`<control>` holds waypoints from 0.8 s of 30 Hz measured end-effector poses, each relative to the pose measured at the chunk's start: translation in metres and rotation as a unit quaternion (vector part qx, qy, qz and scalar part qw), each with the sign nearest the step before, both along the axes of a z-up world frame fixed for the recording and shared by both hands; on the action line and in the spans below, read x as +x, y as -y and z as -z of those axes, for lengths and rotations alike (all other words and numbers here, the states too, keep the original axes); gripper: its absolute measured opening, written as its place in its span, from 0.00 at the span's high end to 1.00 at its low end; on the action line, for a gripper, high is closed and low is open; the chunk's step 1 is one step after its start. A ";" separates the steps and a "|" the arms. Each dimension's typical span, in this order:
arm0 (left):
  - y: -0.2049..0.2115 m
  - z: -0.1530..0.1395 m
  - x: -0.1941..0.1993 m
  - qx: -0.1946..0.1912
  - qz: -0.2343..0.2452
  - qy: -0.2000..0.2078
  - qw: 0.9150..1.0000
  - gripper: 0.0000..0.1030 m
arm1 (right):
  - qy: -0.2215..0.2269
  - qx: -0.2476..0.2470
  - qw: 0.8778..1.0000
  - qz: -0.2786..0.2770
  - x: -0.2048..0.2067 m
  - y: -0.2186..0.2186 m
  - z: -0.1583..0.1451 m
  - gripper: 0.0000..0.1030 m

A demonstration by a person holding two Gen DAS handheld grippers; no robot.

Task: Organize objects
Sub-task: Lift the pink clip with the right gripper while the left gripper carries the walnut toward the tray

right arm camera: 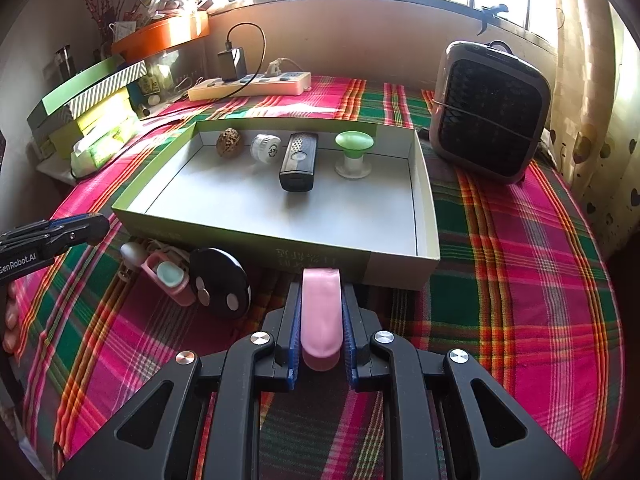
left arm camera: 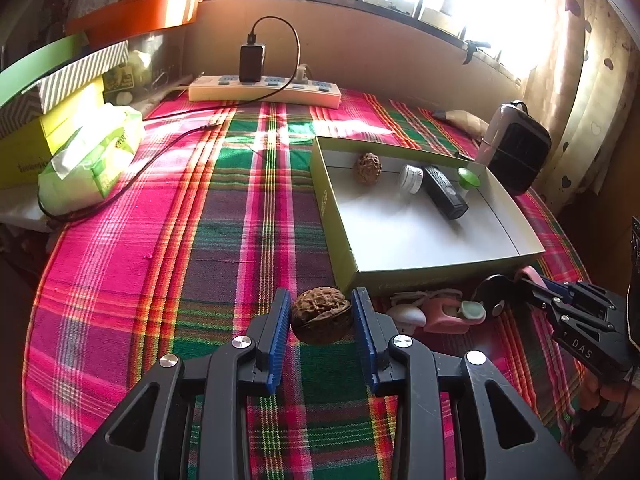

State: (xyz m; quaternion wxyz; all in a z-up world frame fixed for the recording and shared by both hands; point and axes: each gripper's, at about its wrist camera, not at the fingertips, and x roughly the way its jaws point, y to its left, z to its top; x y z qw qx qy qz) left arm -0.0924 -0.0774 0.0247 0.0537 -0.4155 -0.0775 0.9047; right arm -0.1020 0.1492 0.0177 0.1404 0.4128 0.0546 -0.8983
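Note:
My left gripper (left arm camera: 321,294) is shut on a brown walnut (left arm camera: 322,316), held between its blue pads just in front of the green box (left arm camera: 340,240). My right gripper (right arm camera: 321,286) is shut on a pink oblong piece (right arm camera: 321,320) close to the box's front wall (right arm camera: 280,252). Inside the white-floored box a second walnut (right arm camera: 228,142), a small white jar (right arm camera: 265,147), a black device (right arm camera: 298,162) and a green-topped spool (right arm camera: 354,144) stand in a row along the far wall. The left gripper (right arm camera: 100,226) shows at the left edge of the right wrist view.
On the plaid cloth before the box lie a white object (right arm camera: 132,252), a pink case (right arm camera: 170,280) and a black disc (right arm camera: 218,284). A black fan (right arm camera: 490,112) stands right of the box. A power strip (left arm camera: 264,90), tissue pack (left arm camera: 92,160) and stacked boxes (left arm camera: 48,120) sit behind and left.

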 end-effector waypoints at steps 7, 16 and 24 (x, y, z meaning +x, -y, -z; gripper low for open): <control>-0.002 -0.007 0.003 -0.003 -0.001 -0.008 1.000 0.72 | -0.004 -0.004 1.000 0.001 0.002 -0.001 -0.004 0.82; -0.008 -0.018 0.007 -0.008 0.005 -0.020 1.000 0.72 | -0.014 -0.008 1.000 0.001 0.006 -0.002 -0.013 0.82; -0.016 -0.028 0.006 -0.014 0.016 -0.032 0.999 0.72 | -0.023 -0.013 1.000 -0.001 0.007 -0.002 -0.022 0.82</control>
